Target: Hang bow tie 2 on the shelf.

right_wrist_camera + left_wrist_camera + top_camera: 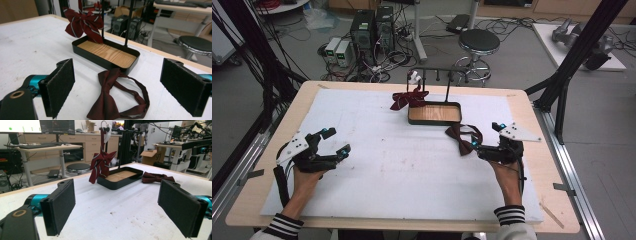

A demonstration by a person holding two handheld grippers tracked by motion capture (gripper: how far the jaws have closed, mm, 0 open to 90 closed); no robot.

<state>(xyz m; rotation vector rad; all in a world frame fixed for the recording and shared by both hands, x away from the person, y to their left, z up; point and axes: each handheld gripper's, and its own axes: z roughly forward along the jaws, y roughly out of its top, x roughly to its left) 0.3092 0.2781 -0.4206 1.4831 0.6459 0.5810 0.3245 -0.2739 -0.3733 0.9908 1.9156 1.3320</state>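
Currently | right gripper (117,85) held wide, jaws straddling the plain maroon bow tie (110,100) flat on the mat beside the tray (87,51), ready for pickup | left gripper (117,207) wide, empty, idle well apart.

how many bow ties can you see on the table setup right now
2: a striped bow tie hanging from the rack over the tray, and a plain bow tie lying by the right gripper.
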